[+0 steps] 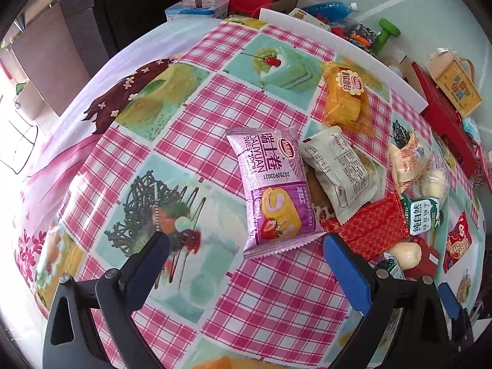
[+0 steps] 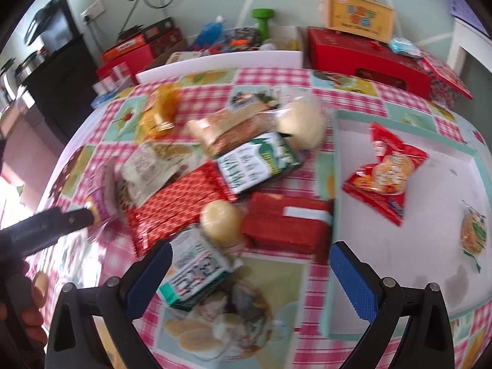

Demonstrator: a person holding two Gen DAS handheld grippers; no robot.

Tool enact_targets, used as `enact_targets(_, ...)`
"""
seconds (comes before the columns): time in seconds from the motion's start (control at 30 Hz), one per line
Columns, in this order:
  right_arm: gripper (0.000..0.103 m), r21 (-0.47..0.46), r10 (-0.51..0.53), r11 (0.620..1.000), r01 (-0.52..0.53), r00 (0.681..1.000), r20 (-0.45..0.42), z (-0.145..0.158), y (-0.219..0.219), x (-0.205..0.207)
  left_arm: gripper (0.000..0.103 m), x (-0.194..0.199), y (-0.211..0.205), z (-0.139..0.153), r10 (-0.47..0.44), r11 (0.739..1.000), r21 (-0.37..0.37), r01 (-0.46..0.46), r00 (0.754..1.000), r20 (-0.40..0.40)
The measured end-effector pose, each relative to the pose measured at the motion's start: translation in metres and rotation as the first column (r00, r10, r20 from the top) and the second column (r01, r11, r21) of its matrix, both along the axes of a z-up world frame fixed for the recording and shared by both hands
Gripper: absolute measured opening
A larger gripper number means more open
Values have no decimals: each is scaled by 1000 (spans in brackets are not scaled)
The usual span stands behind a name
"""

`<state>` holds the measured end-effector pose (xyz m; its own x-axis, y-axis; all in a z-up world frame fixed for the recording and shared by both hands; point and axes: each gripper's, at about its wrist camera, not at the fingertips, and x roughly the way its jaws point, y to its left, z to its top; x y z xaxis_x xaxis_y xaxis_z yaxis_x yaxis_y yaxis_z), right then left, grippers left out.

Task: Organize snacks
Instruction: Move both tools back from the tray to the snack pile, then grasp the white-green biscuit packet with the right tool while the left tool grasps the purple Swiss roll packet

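Note:
My left gripper is open, just in front of a purple Swiss roll packet lying on the checked tablecloth. Beside it lie a grey-white packet, a red patterned packet and an orange cake packet. My right gripper is open above a green-white box, a round cream bun and a red box. A shallow white tray with a mint rim on the right holds a red snack bag and a small clear-wrapped cookie. The right wrist view is motion-blurred.
A green-white packet, a wrapped bun and other snacks are piled mid-table. Red gift boxes, a yellow carry box, a green dumbbell and a white board stand behind. The left gripper's arm shows at left.

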<state>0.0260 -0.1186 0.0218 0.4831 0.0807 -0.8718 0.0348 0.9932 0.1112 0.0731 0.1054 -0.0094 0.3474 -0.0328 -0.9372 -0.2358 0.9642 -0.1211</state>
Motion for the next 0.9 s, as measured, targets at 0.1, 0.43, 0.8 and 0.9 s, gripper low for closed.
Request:
enact_targets(0.1, 103, -1, 34, 999, -34, 999, -24, -9, 13, -2, 100, 5, 1, -4, 2, 1000, -8, -2, 1000, -13)
enact_targets(0.43, 103, -21, 101, 995, -102, 993, -65, -25, 39, -3, 100, 44, -2, -18, 4, 1000, 3, -4, 1000, -25)
enact_targets(0.8, 80, -20, 122, 992, -123, 991, -53, -27, 48, 0, 62, 60, -7, -28, -8, 1000, -4, 8, 1000, 4)
enact_targets(0.9, 76, -20, 126, 992, -127, 991, -50, -26, 48, 1, 48, 59, -10, -29, -18, 1000, 15, 18, 1000, -2)
